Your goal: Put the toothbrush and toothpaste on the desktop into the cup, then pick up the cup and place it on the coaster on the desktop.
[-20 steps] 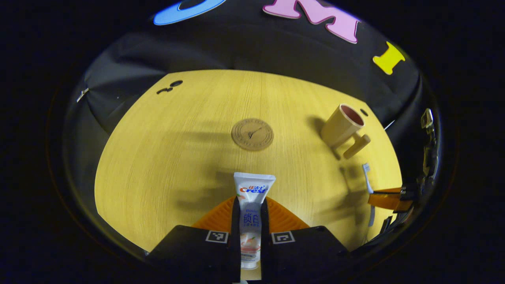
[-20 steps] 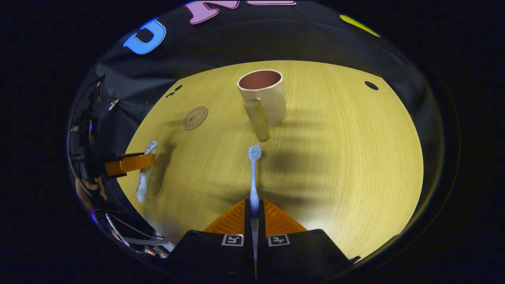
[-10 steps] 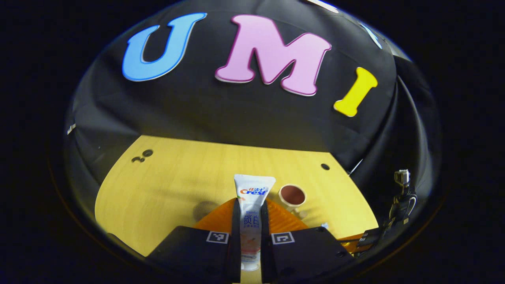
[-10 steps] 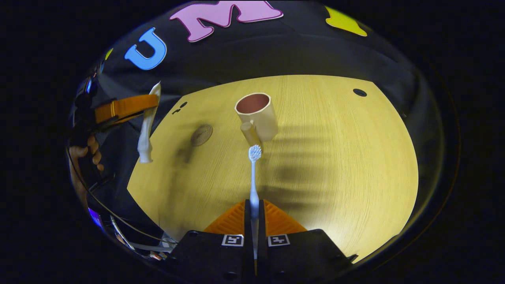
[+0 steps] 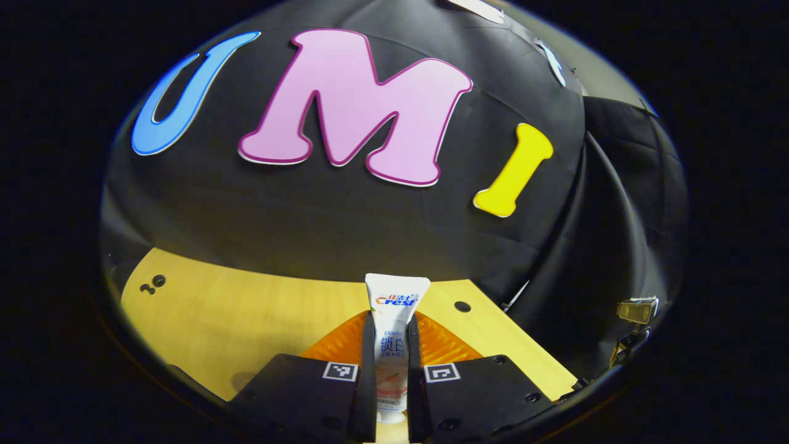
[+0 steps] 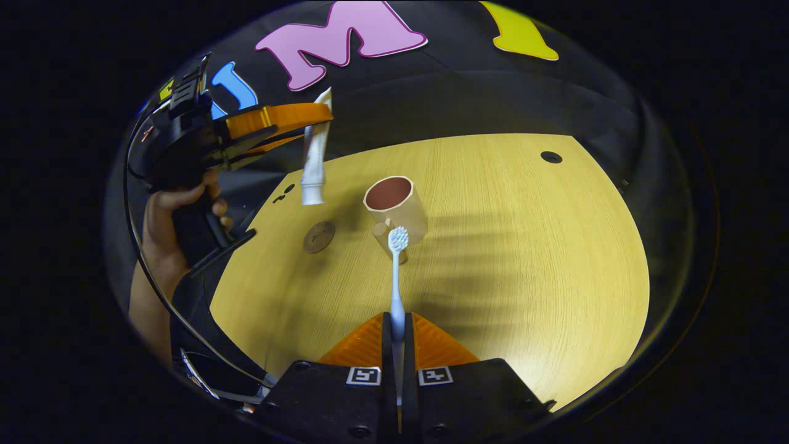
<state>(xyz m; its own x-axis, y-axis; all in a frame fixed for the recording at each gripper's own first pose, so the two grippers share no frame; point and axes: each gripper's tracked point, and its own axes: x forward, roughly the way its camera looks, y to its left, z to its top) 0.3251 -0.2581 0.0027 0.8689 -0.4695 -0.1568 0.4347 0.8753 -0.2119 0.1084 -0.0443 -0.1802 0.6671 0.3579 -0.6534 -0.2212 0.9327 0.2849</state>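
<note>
In the right gripper view, the left claw (image 6: 311,123) clamps the toothpaste (image 6: 313,166) high above the table (image 6: 524,259), left of the coaster (image 6: 318,237) and cup (image 6: 394,206). The right claw (image 6: 397,333) grips the toothbrush (image 6: 396,277), bristles overlapping the cup's handle.

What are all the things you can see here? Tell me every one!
toothpaste tube: one, white with printing, held up in the air between the left gripper's fingers
toothbrush: one, pale blue and white, bristles forward, held between the right gripper's fingers
cup: one, beige with a reddish inside, upright on the table, handle toward the camera
coaster: one, round, brown, flat on the table left of the cup in the right gripper view
table: one, yellow wood, with small dark holes near the far edge
left gripper: one, shut on the toothpaste tube
right gripper: one, shut on the toothbrush
hand: one, holding the left gripper's handle
</note>
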